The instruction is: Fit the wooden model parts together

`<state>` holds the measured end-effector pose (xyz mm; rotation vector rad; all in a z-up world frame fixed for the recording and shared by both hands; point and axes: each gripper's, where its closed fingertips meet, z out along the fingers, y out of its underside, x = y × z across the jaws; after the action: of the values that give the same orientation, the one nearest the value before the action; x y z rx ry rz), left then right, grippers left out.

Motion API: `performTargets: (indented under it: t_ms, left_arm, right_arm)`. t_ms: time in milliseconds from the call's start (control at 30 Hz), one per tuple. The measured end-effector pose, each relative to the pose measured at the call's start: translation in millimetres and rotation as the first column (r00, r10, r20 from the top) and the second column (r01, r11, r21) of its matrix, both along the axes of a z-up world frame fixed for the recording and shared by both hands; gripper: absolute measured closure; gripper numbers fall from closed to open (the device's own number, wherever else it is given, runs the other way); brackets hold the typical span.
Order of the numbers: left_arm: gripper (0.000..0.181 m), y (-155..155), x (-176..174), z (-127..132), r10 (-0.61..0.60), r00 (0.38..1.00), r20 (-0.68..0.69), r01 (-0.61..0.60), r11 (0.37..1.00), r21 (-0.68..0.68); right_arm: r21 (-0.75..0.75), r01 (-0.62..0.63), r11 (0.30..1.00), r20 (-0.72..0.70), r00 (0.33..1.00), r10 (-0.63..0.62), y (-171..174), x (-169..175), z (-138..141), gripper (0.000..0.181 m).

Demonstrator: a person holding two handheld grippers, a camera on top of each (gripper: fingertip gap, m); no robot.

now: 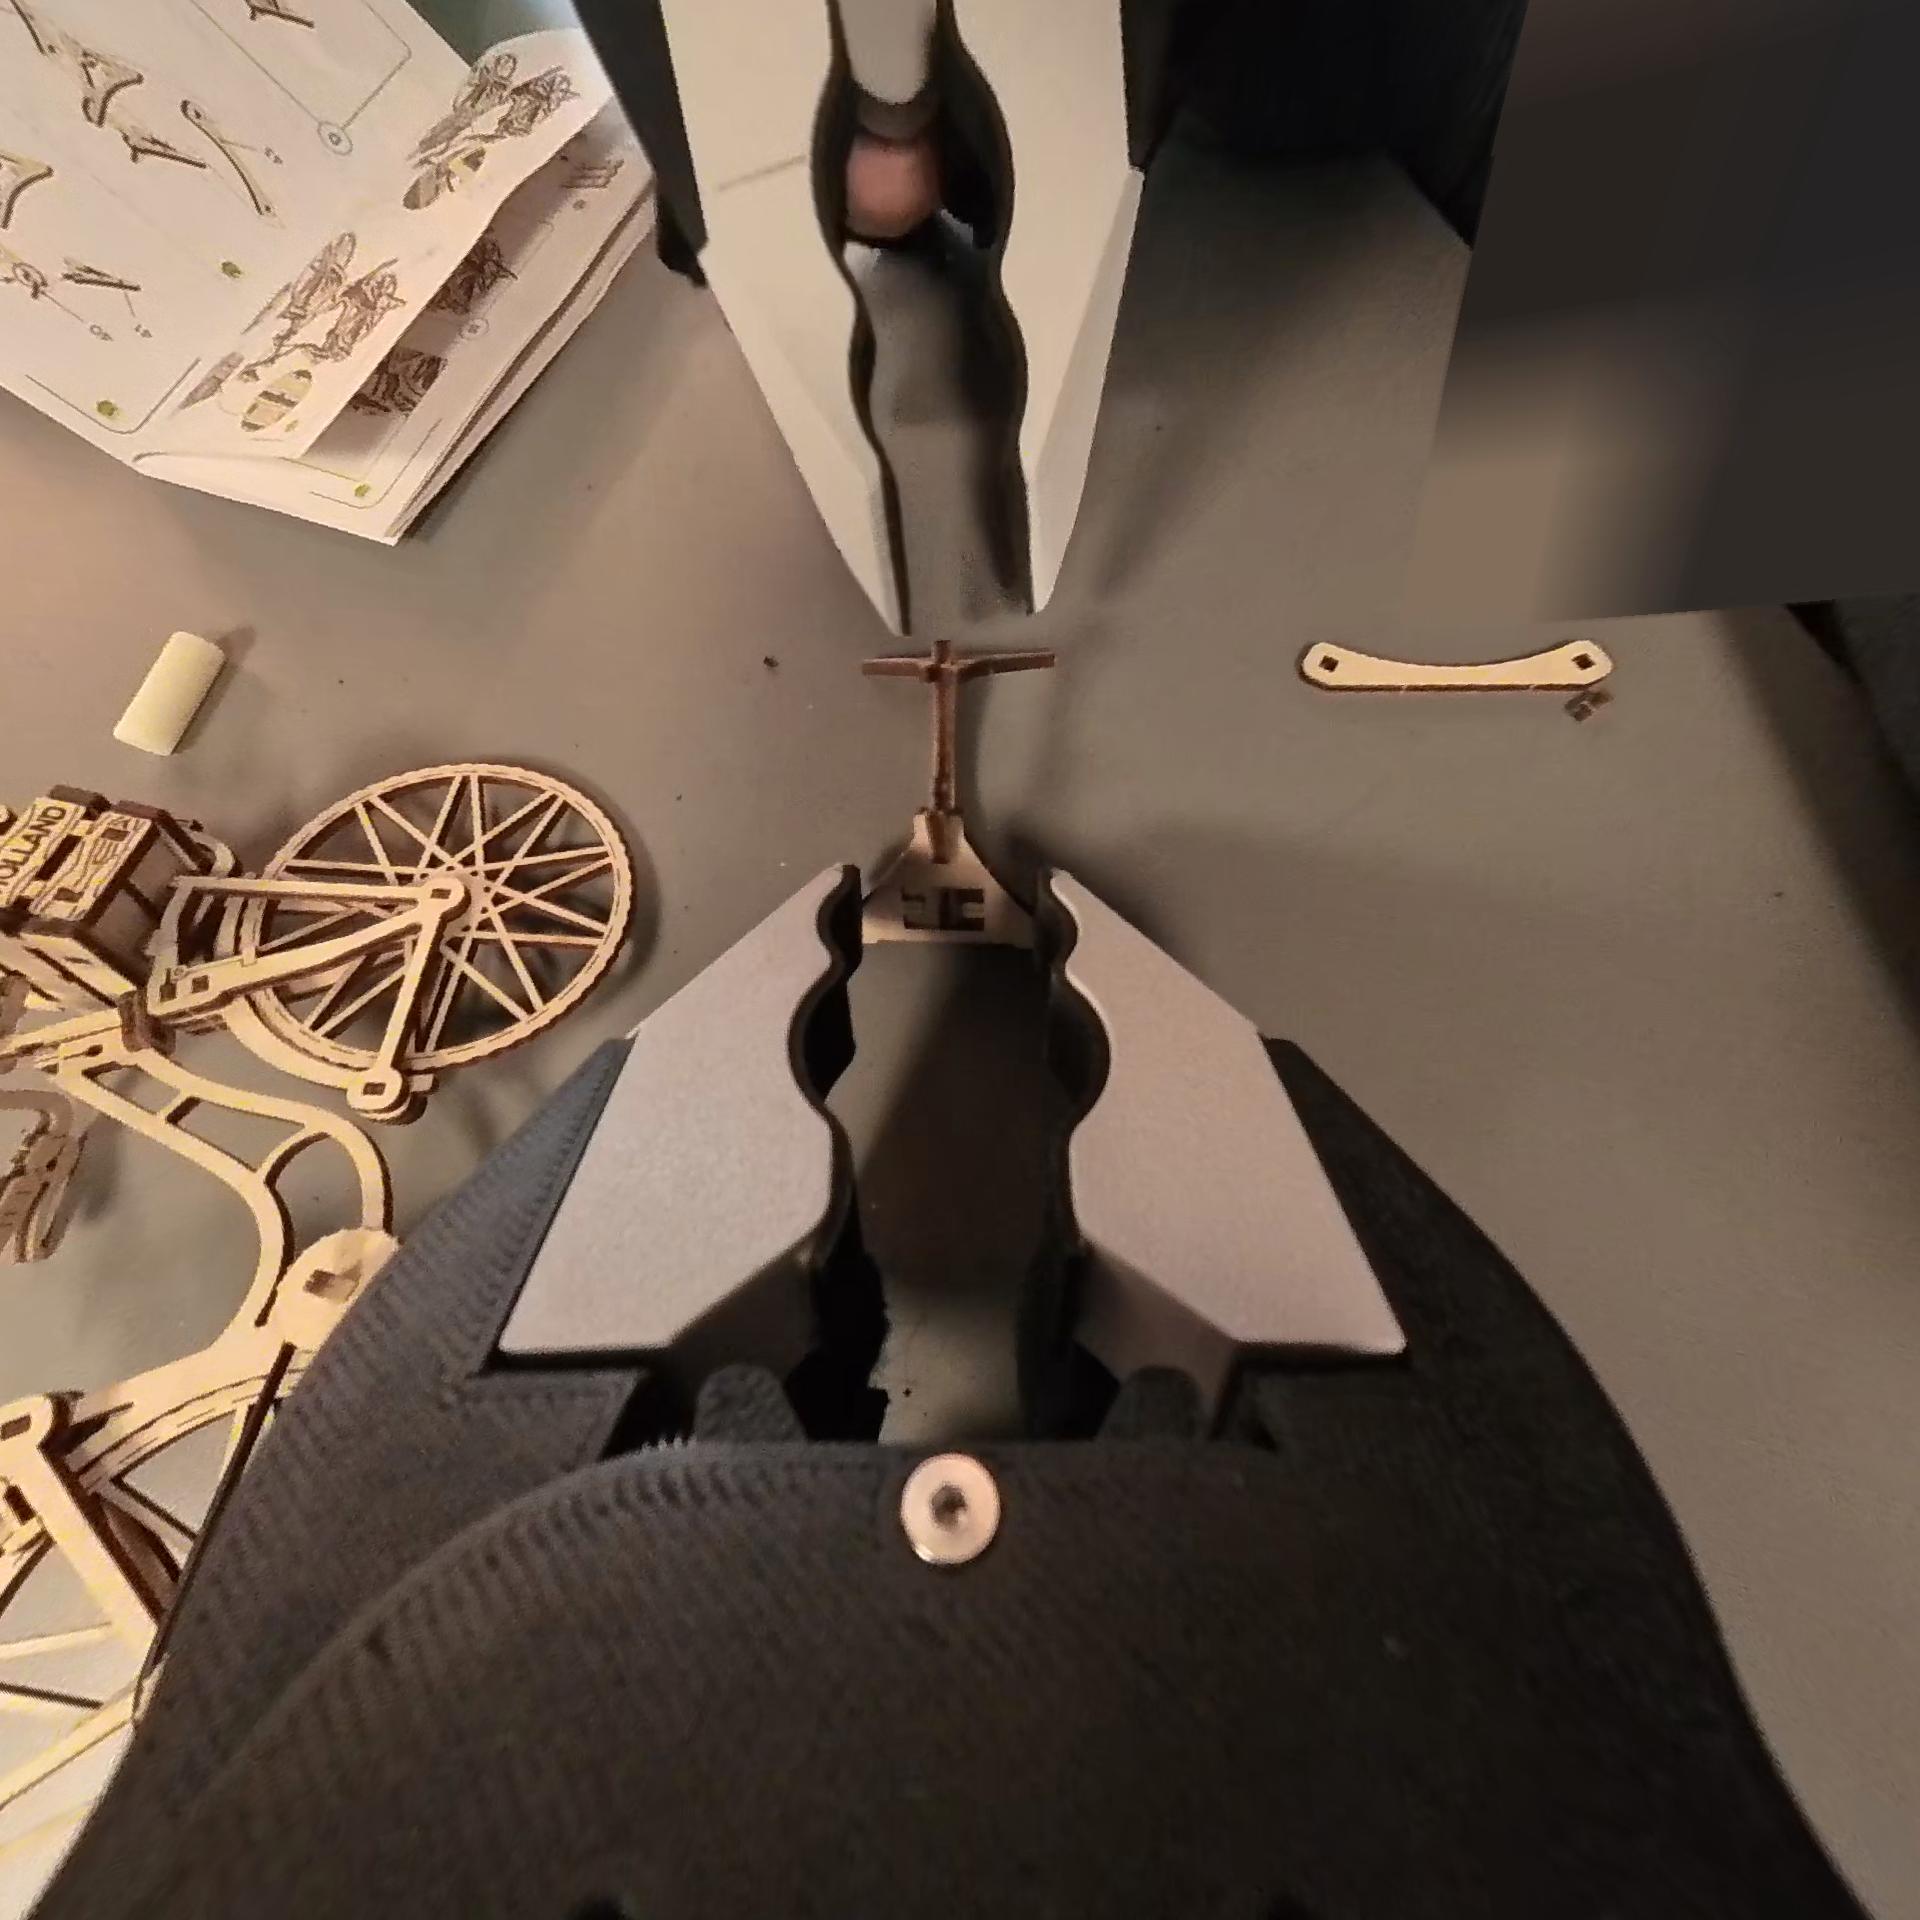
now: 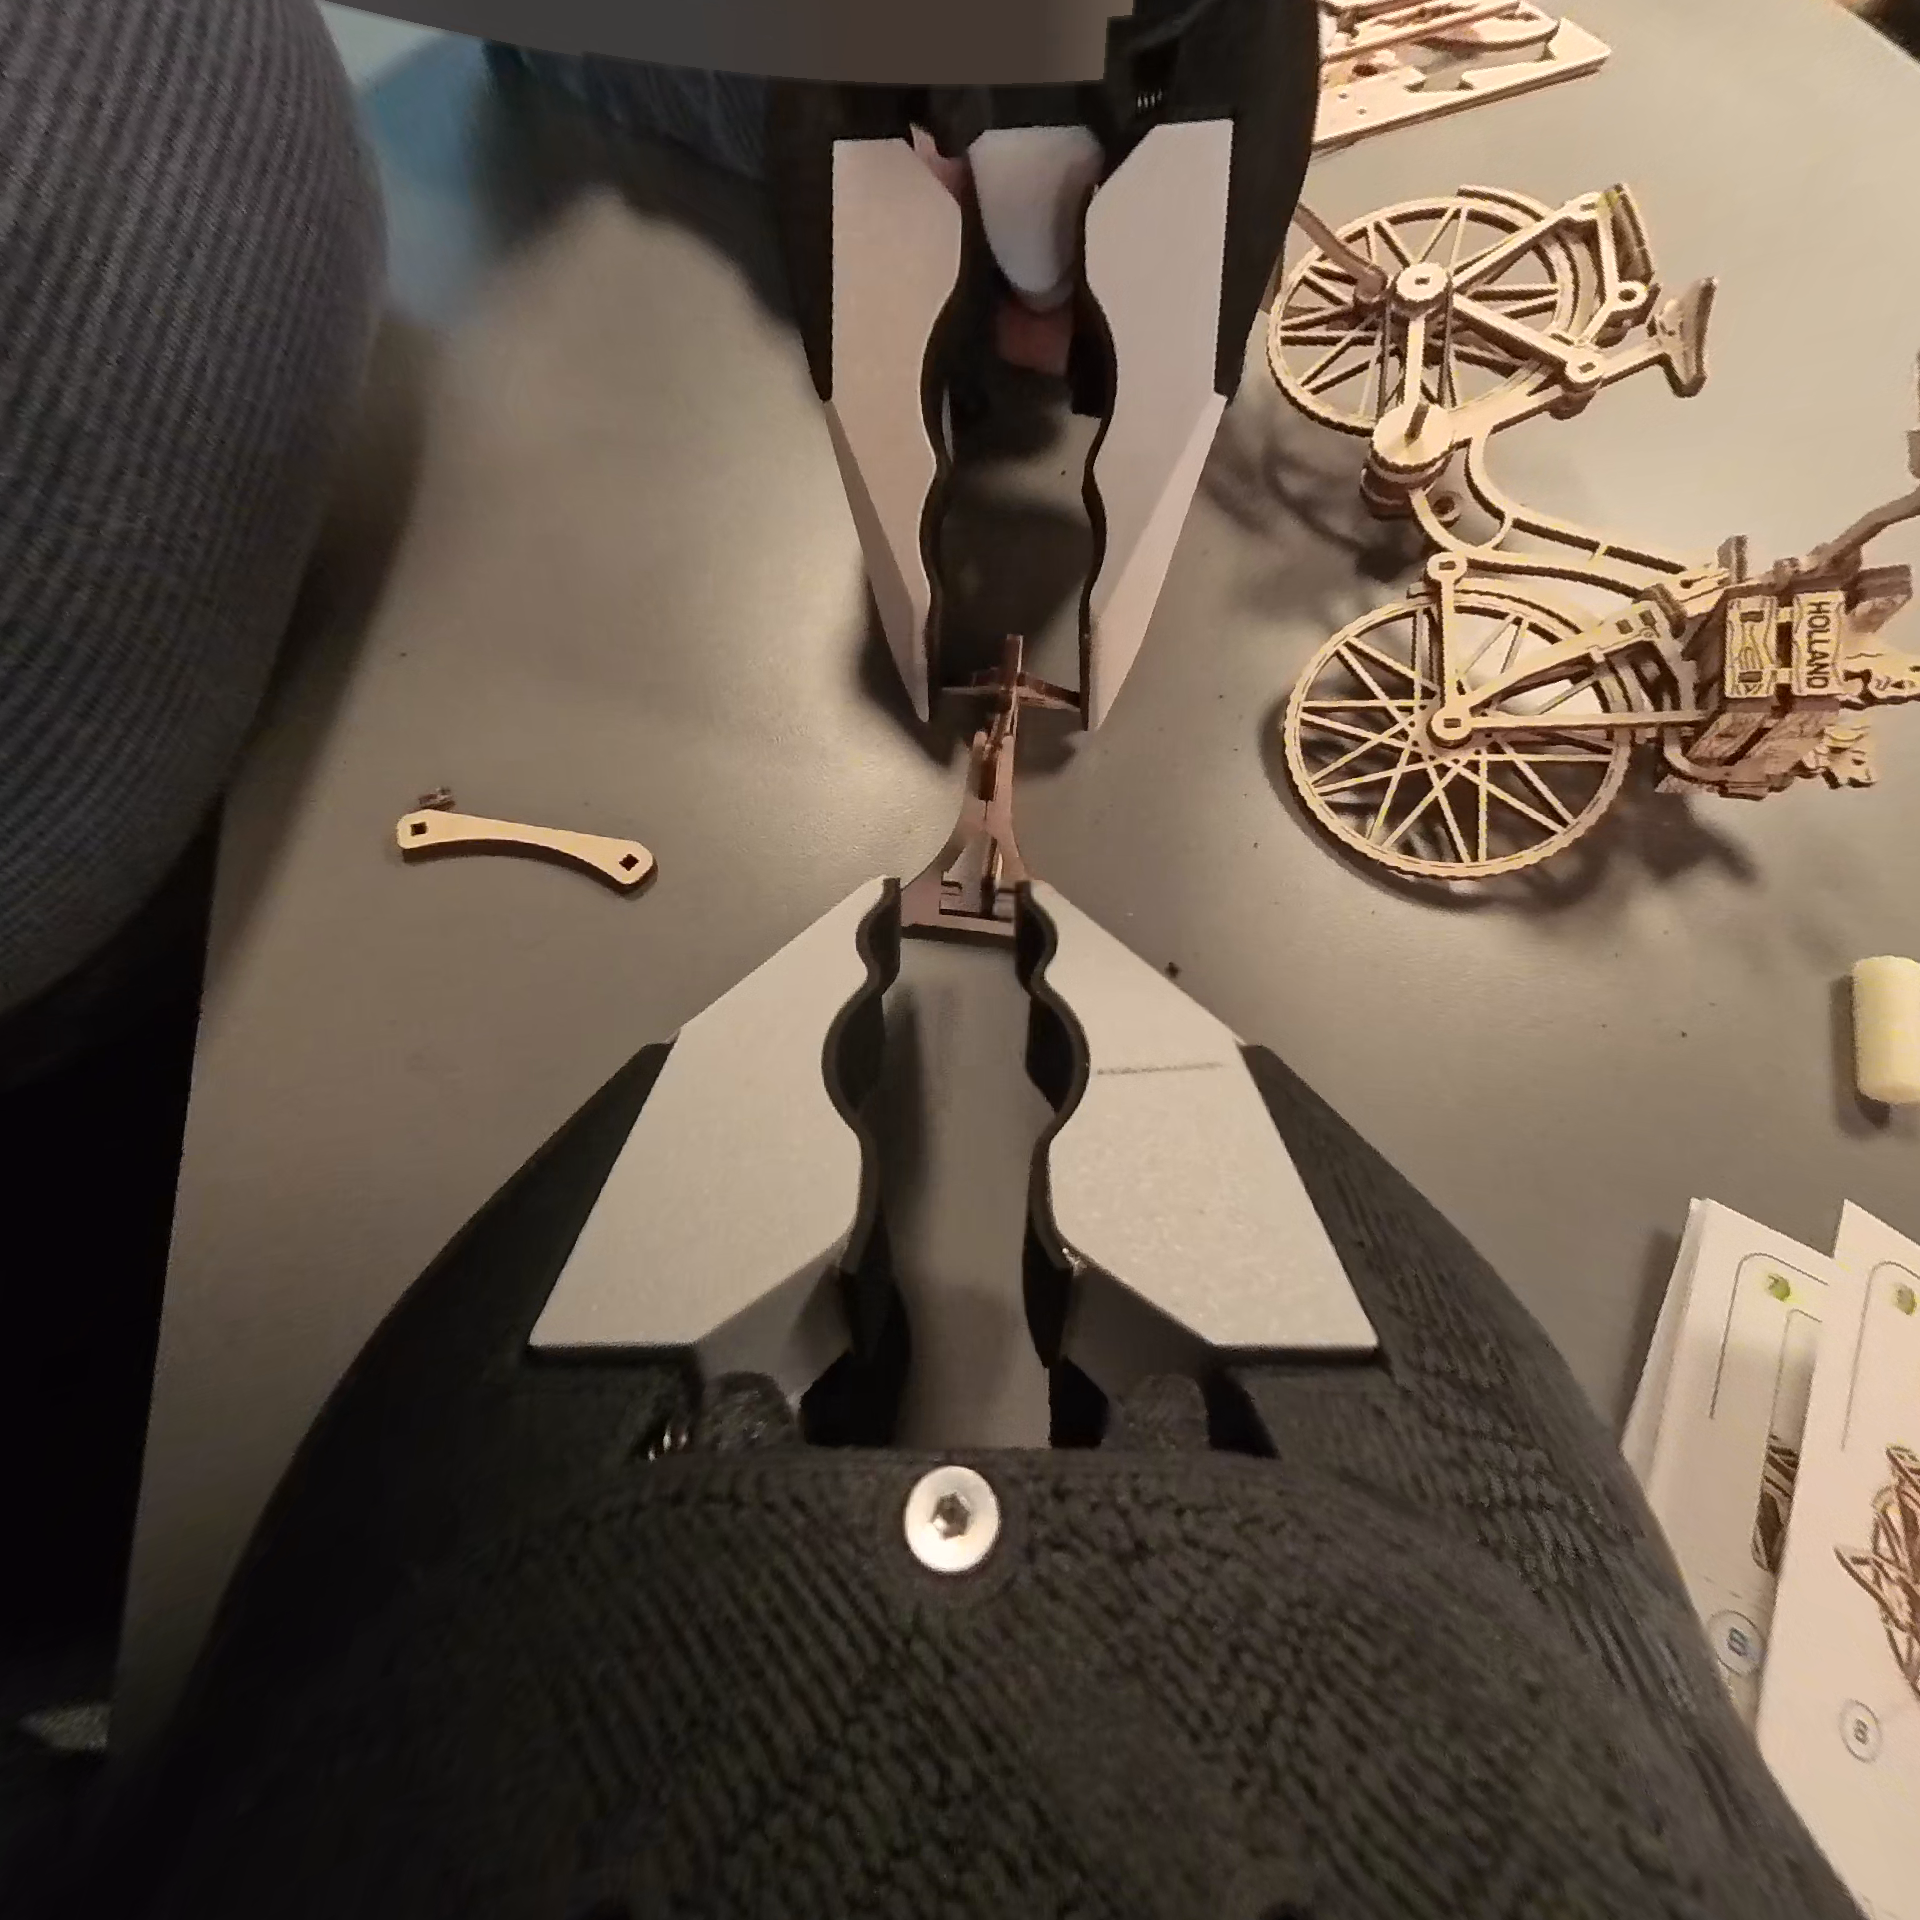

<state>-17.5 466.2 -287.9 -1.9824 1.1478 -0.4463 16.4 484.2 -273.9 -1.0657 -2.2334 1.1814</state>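
A small wooden sub-assembly (image 1: 940, 831) is held above a grey tabletop (image 1: 1351, 935) between two facing grippers. It consists of a pale, flared plywood base with two slotted cut-outs, a thin dark-brown stem rising from it, and a short dark crossbar at the far end, giving a T shape.

The left gripper (image 1: 948, 904) is clamped on the pale base, its fingertips pressing both sides. The right gripper (image 2: 954, 909) is likewise closed on a flared, slotted end of the piece in its own view. In each wrist view the opposite gripper's tips sit just at the crossbar end; whether they touch it cannot be told. Each gripper has two smooth light-grey wedge-shaped fingers (image 1: 717, 1143) with wavy dark inner liners, mounted on a ribbed black printed body with one silver screw (image 1: 950, 1509).

On the table lie:
- one flat, slightly curved pale strip (image 1: 1455, 668) with a square hole at each end, well apart from the held piece, with a tiny dark fragment beside it;
- one partly built wooden bicycle (image 2: 1558, 644) lying on its side, with two laser-cut spoked wheels, a layered frame and a boxy crate;
- one pale cylindrical stub (image 1: 171, 691);
- an open white instruction booklet (image 1: 291, 239);
- cut plywood sheets (image 2: 1455, 73) at the far edge.
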Motion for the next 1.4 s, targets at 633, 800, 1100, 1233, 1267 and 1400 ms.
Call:
performTargets:
  t_ms: [633,800,1100,1233,1267,1400]
  left_arm:
    - [0.139,-2.8,1.7,0.7,-0.020,1.000,-0.001,0.020,1.000,0.008]
    - [0.116,-5.2,2.7,5.7,-0.011,1.000,-0.019,0.012,0.995,0.096]
    - [0.123,-6.7,18.2,24.2,0.020,0.999,0.027,-0.024,0.981,0.192]
    - [0.128,-2.6,19.6,22.9,0.008,0.999,-0.040,-0.003,0.992,0.122]
    - [0.131,-1.6,18.8,18.3,0.004,0.998,-0.060,0.001,0.997,0.073]
    - [0.145,-0.2,15.8,4.8,-0.033,0.994,-0.109,0.025,0.997,-0.073]
  right_arm:
    - [0.036,0.025,0.999,0.029,0.999,-0.026,3.4,-0.1,-6.9,0.153]
    - [0.016,0.028,0.999,0.027,0.999,-0.028,0.9,-0.2,-5.1,0.136]
    - [0.096,0.057,0.994,0.037,0.997,-0.061,-0.6,-2.4,-13.6,0.134]
    - [0.089,0.051,0.995,0.044,0.998,-0.055,-1.4,-1.9,-13.8,0.139]
    - [0.085,0.049,0.995,0.049,0.997,-0.054,-1.5,-1.8,-13.9,0.140]
    - [0.070,0.045,0.996,0.064,0.997,-0.050,-1.9,-1.6,-14.4,0.143]
